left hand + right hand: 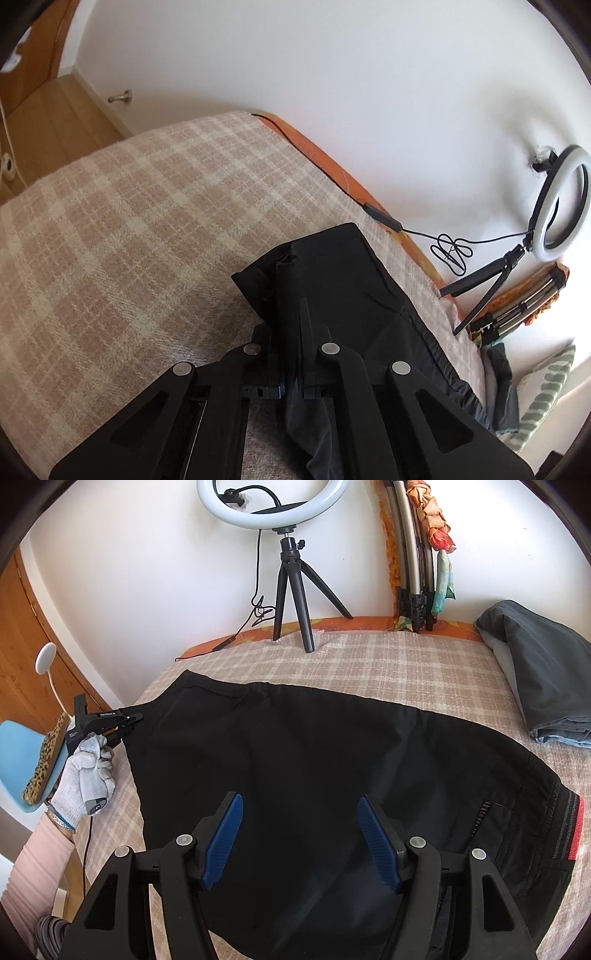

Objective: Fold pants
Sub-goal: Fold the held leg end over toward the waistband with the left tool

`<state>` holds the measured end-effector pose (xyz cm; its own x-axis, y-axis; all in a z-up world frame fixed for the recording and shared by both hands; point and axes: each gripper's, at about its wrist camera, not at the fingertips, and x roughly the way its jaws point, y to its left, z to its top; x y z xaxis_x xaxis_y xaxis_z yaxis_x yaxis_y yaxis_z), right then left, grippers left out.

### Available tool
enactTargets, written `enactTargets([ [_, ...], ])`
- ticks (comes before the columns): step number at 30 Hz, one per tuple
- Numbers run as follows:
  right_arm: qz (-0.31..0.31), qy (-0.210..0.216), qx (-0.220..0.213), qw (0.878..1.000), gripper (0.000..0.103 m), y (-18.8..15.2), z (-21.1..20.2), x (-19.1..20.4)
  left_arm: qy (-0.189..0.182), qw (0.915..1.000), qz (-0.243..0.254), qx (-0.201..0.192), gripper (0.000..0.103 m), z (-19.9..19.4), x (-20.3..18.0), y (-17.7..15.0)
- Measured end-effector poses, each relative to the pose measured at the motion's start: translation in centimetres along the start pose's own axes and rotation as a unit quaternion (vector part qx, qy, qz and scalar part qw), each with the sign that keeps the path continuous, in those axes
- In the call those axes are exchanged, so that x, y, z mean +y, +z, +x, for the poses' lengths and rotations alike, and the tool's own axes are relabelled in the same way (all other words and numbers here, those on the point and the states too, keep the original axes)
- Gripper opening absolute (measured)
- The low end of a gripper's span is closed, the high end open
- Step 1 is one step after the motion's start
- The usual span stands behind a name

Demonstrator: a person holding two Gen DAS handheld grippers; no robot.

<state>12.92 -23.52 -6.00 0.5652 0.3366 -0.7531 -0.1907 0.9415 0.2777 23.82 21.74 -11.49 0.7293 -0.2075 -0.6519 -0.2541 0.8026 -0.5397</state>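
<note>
Black pants (314,768) lie across the plaid bed cover, with the red-striped waistband (574,827) at the right. My right gripper (299,812) is open, blue pads apart, hovering just above the middle of the pants. My left gripper (127,725) shows at the left in the right wrist view, held by a gloved hand (88,771), shut on the leg-end edge of the pants. In the left wrist view the left gripper (291,325) is shut on a bunched fold of the black pants (332,280), lifted slightly off the cover.
A ring light on a tripod (291,572) stands at the far bed edge with its cable (450,251). Folded grey clothes (543,679) lie at the right. A plaid bed cover (129,229) spreads left. A blue chair (22,760) stands beside the bed.
</note>
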Motion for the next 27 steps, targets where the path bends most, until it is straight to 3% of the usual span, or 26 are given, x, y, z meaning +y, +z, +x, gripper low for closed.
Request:
enactTargets([
  [3, 0.007, 0.001, 0.000, 1.000, 0.068, 0.1, 0.0, -0.4, 0.002, 0.9979, 0.062, -0.019, 0.002, -1.7, -3.3, -0.1],
  [6, 0.015, 0.004, 0.000, 1.000, 0.068, 0.2, -0.2, -0.9, -0.002, 0.9906, 0.134, -0.028, 0.001, -3.1, -7.4, -0.9],
  [13, 0.043, 0.018, 0.010, 0.999, 0.073, 0.4, -0.2, -2.7, -0.044, 0.9590, 0.280, -0.008, 0.001, -4.8, -16.8, -7.0],
  [16, 0.065, 0.044, 0.009, 0.997, 0.074, 0.5, -0.4, -3.8, -0.072, 0.9456, 0.317, 0.017, 0.001, -4.9, -20.0, -10.3],
  [21, 0.124, 0.099, 0.008, 0.987, 0.081, 0.5, -0.2, -5.9, -0.093, 0.9133, 0.390, 0.069, 0.001, -4.6, -24.0, -16.6],
  [27, 0.180, 0.156, 0.026, 0.971, 0.083, 0.4, 1.5, -7.1, -0.122, 0.8981, 0.408, 0.112, 0.001, -5.0, -26.5, -21.0],
])
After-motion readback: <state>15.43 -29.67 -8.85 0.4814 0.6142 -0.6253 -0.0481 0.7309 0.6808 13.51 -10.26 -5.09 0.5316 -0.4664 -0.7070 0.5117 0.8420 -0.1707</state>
